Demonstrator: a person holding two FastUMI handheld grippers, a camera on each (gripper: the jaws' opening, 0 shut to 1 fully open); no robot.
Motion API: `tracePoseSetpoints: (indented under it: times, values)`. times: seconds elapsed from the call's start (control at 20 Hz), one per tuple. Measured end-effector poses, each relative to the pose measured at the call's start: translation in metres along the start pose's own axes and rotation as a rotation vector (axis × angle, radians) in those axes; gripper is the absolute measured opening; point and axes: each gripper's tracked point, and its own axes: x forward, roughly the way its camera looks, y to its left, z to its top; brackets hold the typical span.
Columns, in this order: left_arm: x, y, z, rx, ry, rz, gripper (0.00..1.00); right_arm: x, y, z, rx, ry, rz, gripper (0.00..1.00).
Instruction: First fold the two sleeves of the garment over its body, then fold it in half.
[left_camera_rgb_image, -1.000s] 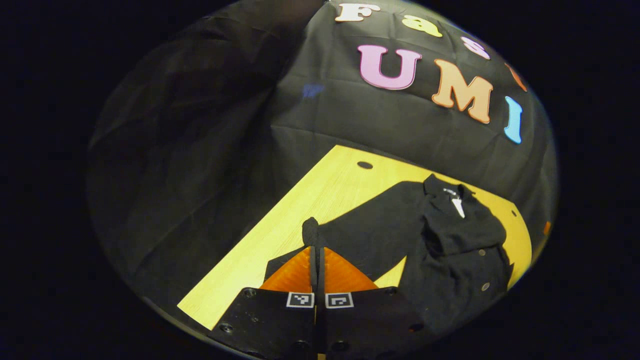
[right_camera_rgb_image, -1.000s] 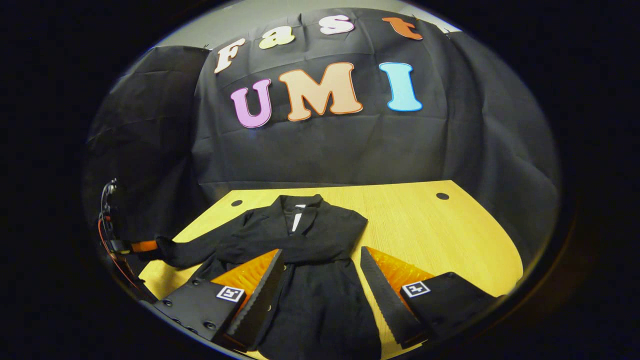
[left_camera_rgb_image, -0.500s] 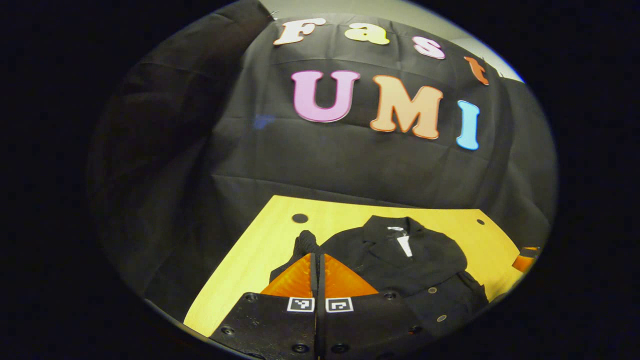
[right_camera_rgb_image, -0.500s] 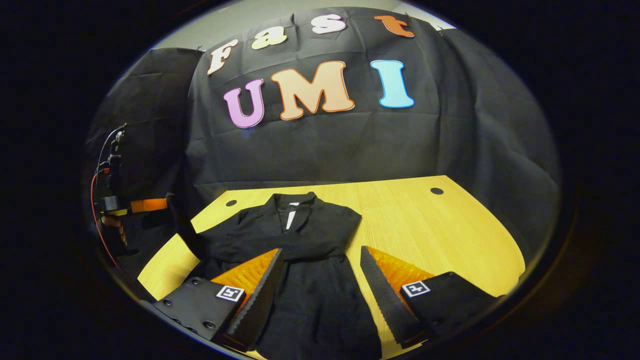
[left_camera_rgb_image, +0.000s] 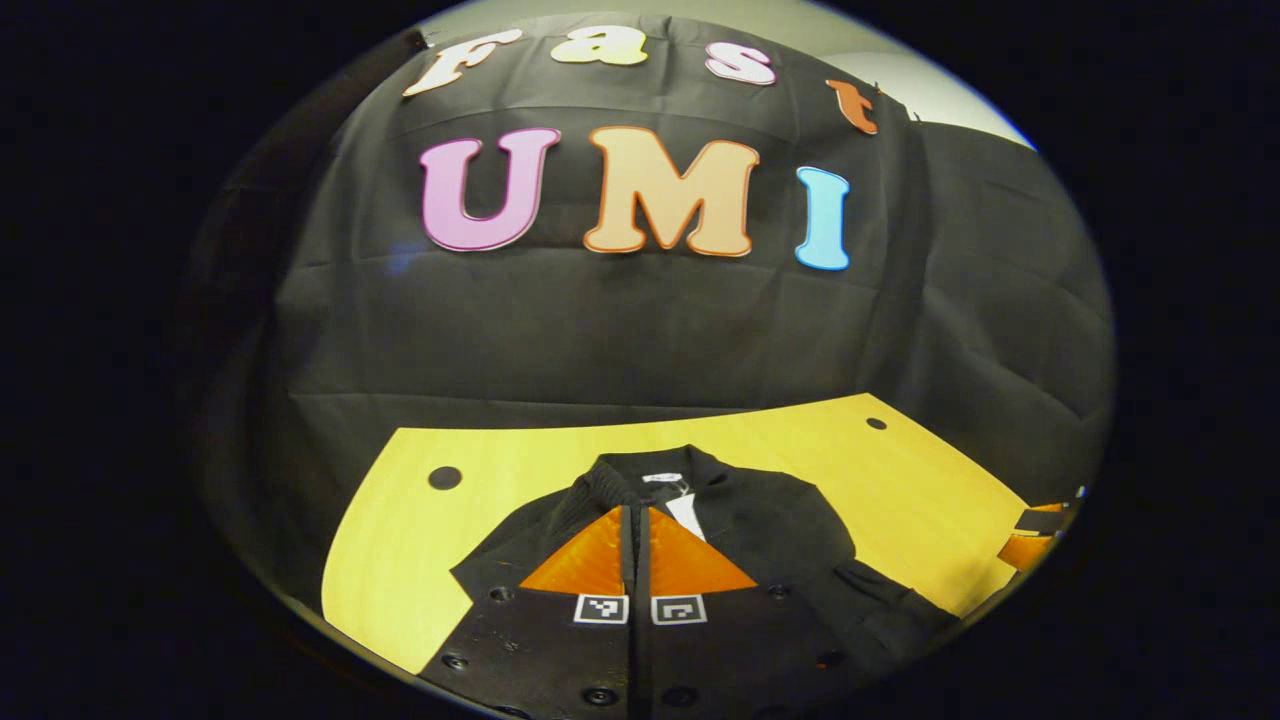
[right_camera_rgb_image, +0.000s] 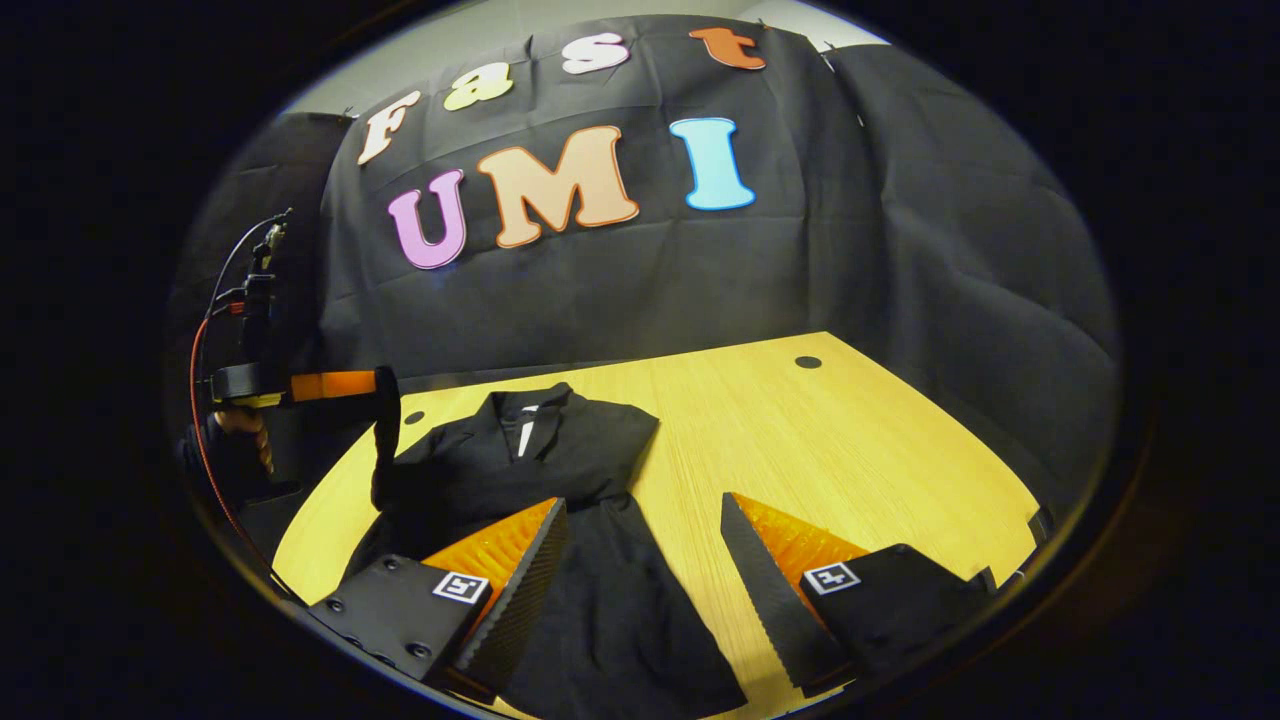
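Note:
A black jacket (left_camera_rgb_image: 790, 530) lies collar-away on the yellow table (left_camera_rgb_image: 410, 540). My left gripper (left_camera_rgb_image: 634, 512) is shut on the cuff of one sleeve (left_camera_rgb_image: 603, 482) and holds it above the jacket's chest. In the right gripper view, that left gripper (right_camera_rgb_image: 384, 384) is raised over the jacket's (right_camera_rgb_image: 570, 450) left shoulder, and the sleeve (right_camera_rgb_image: 381, 455) hangs down from it. The other sleeve lies folded across the body. My right gripper (right_camera_rgb_image: 642, 502) stands open low over the jacket's lower half, with nothing between its fingers. It also appears at the edge of the left gripper view as the right gripper (left_camera_rgb_image: 1035, 535).
The table (right_camera_rgb_image: 860, 440) has small round holes near its far corners (right_camera_rgb_image: 808, 362) (left_camera_rgb_image: 444, 478). Bare tabletop stretches to the right of the jacket. A hand (right_camera_rgb_image: 240, 425) and red cable (right_camera_rgb_image: 197, 400) sit behind the left gripper. Black cloth walls close the booth behind.
My left gripper has lifted the sleeve cuff off the table's left side and swung it in over the jacket's body. The right gripper stayed open and shifted slightly rightward.

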Motion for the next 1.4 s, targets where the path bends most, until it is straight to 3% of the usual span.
tracePoseSetpoints:
  times: [0.1,0.6,0.7,0.75,0.85,1.0,1.1,1.25,1.4]
  values:
    - [0.024,-0.032,-0.005,0.005,0.018,-0.064,0.0,-0.003,-0.003,-0.006,0.011,0.011,-0.02,0.98]
    - [0.084,-0.106,-0.038,0.069,0.144,-0.176,0.0,-0.013,-0.026,-0.019,0.041,0.051,-0.093,0.98]
    - [0.092,-0.116,-0.041,0.097,0.153,-0.173,0.0,-0.011,-0.03,-0.018,0.047,0.053,-0.102,0.98]
    - [0.098,-0.116,-0.022,0.11,0.088,-0.117,0.02,-0.012,-0.03,-0.015,0.046,0.049,-0.102,0.98]
    - [0.073,-0.119,0.009,0.138,-0.002,-0.11,0.92,-0.014,-0.026,-0.014,0.028,0.037,-0.07,0.98]
    - [0.029,-0.097,0.015,0.125,-0.047,-0.053,0.92,-0.014,-0.021,-0.015,-0.001,0.032,-0.011,0.98]
    - [-0.013,-0.065,0.012,0.127,-0.077,0.036,0.93,-0.017,-0.015,-0.019,-0.035,0.024,0.047,0.98]
    - [-0.074,-0.024,-0.013,0.125,-0.084,0.145,0.92,-0.021,-0.016,-0.034,-0.073,0.051,0.086,0.98]
    - [-0.117,0.013,-0.061,0.101,-0.016,0.227,0.92,-0.025,-0.015,-0.051,-0.087,0.077,0.087,0.98]
